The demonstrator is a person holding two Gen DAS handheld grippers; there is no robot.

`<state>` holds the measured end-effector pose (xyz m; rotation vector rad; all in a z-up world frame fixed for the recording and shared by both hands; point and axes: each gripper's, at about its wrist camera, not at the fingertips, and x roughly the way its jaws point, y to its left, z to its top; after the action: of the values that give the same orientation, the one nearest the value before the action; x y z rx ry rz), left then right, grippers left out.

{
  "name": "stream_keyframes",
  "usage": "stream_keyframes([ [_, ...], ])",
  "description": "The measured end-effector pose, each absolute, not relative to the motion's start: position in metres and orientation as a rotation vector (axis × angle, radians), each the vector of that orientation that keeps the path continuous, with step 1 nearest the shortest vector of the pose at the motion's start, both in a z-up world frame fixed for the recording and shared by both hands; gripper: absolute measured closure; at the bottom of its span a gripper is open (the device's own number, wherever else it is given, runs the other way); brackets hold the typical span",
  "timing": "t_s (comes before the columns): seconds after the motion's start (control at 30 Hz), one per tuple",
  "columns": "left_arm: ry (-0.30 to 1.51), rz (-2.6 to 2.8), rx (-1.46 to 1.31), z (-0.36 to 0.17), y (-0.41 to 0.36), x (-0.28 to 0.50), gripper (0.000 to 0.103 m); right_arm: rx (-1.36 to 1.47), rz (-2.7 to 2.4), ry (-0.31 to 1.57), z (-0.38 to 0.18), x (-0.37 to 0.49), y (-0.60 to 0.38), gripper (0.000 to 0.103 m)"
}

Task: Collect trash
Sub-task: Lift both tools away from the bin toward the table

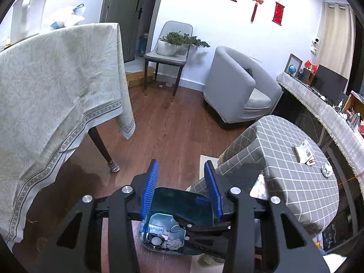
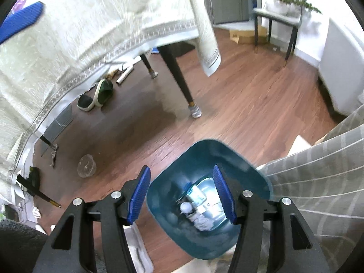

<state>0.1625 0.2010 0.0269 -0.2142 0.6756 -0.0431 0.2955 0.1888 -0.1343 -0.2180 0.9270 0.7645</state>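
A teal bin (image 2: 204, 154) stands on the wood floor beside a low table with a grey checked cloth (image 1: 284, 141). Trash (image 2: 198, 207) lies in its bottom: crumpled paper, a white round cap, a packet. My right gripper (image 2: 181, 169) hovers open above the bin's mouth with nothing between its pads. My left gripper (image 1: 182, 170) is open and empty higher up, looking down on the bin (image 1: 173, 202). One of the right gripper's fingers (image 1: 202, 201) shows below it. Paper cards (image 1: 303, 153) and crumpled foil (image 1: 327, 170) lie on the checked cloth. A clear plastic cup (image 2: 86, 166) lies on the floor.
A table with a long pale cloth (image 1: 56, 91) fills the left, its dark legs (image 2: 182, 86) near the bin. Slippers (image 2: 100, 95) and a paper roll (image 2: 125, 75) lie under it. A grey armchair (image 1: 238, 86) and a chair with a plant (image 1: 168, 56) stand by the far wall.
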Motion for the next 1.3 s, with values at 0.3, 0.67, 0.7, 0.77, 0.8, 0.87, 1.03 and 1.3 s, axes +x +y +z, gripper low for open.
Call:
stream_keyframes([
  [0.3,0.651,-0.073,-0.194,0.037,0.167,0.177,0.054,-0.218,0.710,0.780,-0.087,0.287,0.138,0.045],
  [0.67,0.648,-0.148,-0.145,0.038,0.104,0.198,0.042,-0.161,0.608,0.710,-0.057,0.285,0.057,0.041],
  [0.7,0.647,-0.154,-0.142,0.038,0.099,0.199,0.041,-0.158,0.598,0.707,-0.056,0.284,0.050,0.041],
  [0.77,0.641,-0.174,-0.137,0.038,0.087,0.202,0.039,-0.153,0.574,0.702,-0.053,0.285,0.034,0.041],
  [0.8,0.639,-0.180,-0.137,0.038,0.083,0.204,0.038,-0.153,0.565,0.699,-0.052,0.284,0.029,0.040],
  [0.87,0.635,-0.198,-0.139,0.039,0.072,0.206,0.038,-0.156,0.539,0.693,-0.049,0.283,0.014,0.040],
  [1.03,0.630,-0.231,-0.131,0.039,0.045,0.213,0.035,-0.138,0.484,0.689,-0.049,0.283,-0.021,0.039],
  [1.3,0.635,-0.274,-0.090,0.034,0.004,0.220,0.029,-0.125,0.408,0.691,-0.051,0.283,-0.069,0.033],
])
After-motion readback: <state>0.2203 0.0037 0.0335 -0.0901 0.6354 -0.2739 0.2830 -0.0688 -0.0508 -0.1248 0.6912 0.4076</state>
